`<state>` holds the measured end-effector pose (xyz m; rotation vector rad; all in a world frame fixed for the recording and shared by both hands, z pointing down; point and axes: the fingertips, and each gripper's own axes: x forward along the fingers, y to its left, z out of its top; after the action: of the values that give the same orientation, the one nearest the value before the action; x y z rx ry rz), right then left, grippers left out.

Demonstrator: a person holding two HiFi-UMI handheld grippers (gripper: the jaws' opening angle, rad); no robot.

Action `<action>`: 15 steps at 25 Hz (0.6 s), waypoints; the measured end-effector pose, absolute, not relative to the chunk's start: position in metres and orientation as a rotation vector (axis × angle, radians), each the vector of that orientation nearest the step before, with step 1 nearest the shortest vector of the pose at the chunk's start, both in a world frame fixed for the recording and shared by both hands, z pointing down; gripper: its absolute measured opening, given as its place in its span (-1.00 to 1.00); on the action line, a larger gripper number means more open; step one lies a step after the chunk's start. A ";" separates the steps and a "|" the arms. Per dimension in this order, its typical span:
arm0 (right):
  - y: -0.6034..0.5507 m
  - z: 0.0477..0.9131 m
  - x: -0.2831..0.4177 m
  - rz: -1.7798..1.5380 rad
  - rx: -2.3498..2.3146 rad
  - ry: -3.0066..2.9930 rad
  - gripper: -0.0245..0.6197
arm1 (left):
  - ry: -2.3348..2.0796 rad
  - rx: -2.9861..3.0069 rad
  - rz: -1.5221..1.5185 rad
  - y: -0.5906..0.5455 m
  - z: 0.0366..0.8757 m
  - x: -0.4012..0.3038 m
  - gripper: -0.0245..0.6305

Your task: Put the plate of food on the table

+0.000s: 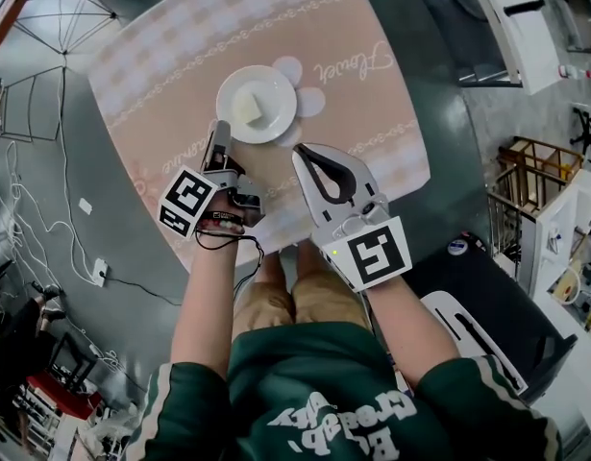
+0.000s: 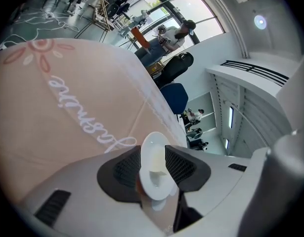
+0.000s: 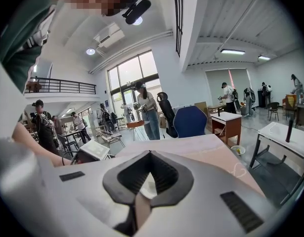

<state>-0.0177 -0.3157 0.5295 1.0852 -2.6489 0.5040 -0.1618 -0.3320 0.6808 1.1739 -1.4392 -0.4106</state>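
**While its rim sits between open fingers (image 2: 184, 168), the plate (image 1: 282, 86) can still be dragged**

Though the fingers of the left gripper (image 1: 218, 134) stand wide apart and grip nothing, the plate's near-left rim lies in the gap between them, as the left gripper view shows. A sideways or upward move away could therefore hook the rim, tilting the plate or skidding it across the pink cloth. The pale piece of food (image 1: 249, 109) sits loose at the plate's middle and would likely slide if the plate tipped. The plate itself rests flat on the counter (image 1: 372, 123), so the task looks all but done, and the danger is undoing it. Just near-right of the plate, the right gripper (image 1: 301, 150) has its fingers closed tip to tip on nothing, and a swing towards the plate could nudge it. Further back from the plate, a black cable (image 1: 239, 245) hangs under the left gripper and might snag on the counter's edge.
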 end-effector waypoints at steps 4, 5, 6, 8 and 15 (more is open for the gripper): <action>-0.314 0.533 -0.019 0.522 1.089 -2.640 -0.88 | -1.417 1.170 -0.434 -0.330 0.679 -0.159 -0.49; -0.313 0.532 -0.019 0.523 1.091 -2.640 -0.88 | -1.414 1.162 -0.447 -0.329 0.679 -0.160 -0.54; -0.313 0.531 -0.019 0.517 1.091 -2.641 -0.88 | -1.412 1.154 -0.461 -0.328 0.678 -0.160 -0.63; -0.313 0.528 -0.019 0.490 1.087 -2.640 -0.88 | -1.412 1.149 -0.473 -0.327 0.673 -0.161 -0.71; -0.312 0.504 -0.024 0.418 1.101 -2.659 -0.88 | -1.387 1.220 -0.468 -0.319 0.641 -0.156 -0.90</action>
<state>-0.0236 -0.3116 0.5038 1.1013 -2.6588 0.4178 -0.1565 -0.3186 0.6413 1.2201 -1.3866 -0.4680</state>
